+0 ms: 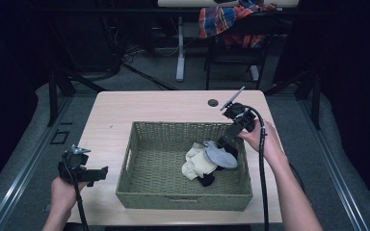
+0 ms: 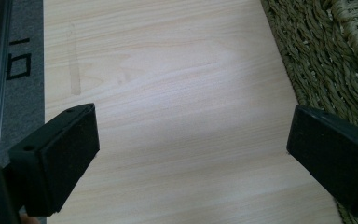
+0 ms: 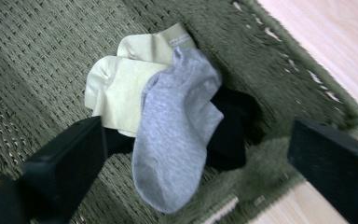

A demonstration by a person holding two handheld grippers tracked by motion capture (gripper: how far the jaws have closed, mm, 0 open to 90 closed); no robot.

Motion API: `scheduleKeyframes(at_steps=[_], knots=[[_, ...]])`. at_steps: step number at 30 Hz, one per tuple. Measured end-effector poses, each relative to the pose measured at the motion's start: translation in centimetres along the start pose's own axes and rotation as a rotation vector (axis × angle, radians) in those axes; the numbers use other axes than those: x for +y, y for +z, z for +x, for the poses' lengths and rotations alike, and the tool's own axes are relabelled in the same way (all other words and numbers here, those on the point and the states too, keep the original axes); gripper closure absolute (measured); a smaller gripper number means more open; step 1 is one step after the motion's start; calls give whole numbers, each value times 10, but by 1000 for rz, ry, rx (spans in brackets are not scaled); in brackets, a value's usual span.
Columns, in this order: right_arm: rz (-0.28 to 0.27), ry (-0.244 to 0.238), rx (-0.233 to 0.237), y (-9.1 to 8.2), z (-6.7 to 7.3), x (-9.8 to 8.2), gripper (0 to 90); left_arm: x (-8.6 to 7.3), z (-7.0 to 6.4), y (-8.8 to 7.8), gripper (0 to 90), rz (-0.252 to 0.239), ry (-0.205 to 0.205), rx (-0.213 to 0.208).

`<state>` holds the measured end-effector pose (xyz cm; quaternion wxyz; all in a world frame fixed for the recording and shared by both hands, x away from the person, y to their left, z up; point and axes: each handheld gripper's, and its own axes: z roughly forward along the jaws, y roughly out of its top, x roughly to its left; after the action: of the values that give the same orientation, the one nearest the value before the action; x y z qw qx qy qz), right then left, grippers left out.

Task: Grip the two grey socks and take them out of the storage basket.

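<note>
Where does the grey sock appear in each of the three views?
High view: the grey sock lies in the right part of the basket, on top of the pale socks.
Left gripper view: the sock is not in it.
Right gripper view: the sock lies in the middle, between the jaws.
Shared landmark: the woven basket.

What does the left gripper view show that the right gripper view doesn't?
Left gripper view: grey floor past the table's edge, and the basket's outer wall. Right gripper view: a grey sock, cream socks and a black sock lying inside the basket. Both share the pale wooden table, the green woven basket, and a hand-held gripper's own two black jaws standing wide apart with nothing between them.
</note>
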<state>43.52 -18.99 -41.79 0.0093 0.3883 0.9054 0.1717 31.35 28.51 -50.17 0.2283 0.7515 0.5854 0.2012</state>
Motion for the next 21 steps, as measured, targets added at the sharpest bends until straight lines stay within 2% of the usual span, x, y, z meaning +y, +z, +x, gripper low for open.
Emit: scheduleKeyframes(at_steps=[2, 3, 6, 9, 10, 14, 21], knots=[[8, -4, 0, 2, 0, 2, 61, 0, 0, 0, 24, 1, 4, 1], [32, -6, 15, 9, 2, 5, 67, 0, 0, 1, 24, 1, 4, 1], [56, -18, 19, 21, 7, 7, 129, 1, 0, 0, 24, 0, 4, 1], [94, -23, 1, 36, 10, 7, 166, 1, 0, -1, 24, -1, 3, -1], [111, -27, -19, 42, 11, 7, 198, 1, 0, 0, 24, 0, 5, -2], [165, -41, -34, 55, 15, 10, 278, 1, 0, 0, 24, -2, 3, -9], [195, -28, -78, 68, 16, 7, 394, 1, 0, 0, 24, -6, 2, -12]])
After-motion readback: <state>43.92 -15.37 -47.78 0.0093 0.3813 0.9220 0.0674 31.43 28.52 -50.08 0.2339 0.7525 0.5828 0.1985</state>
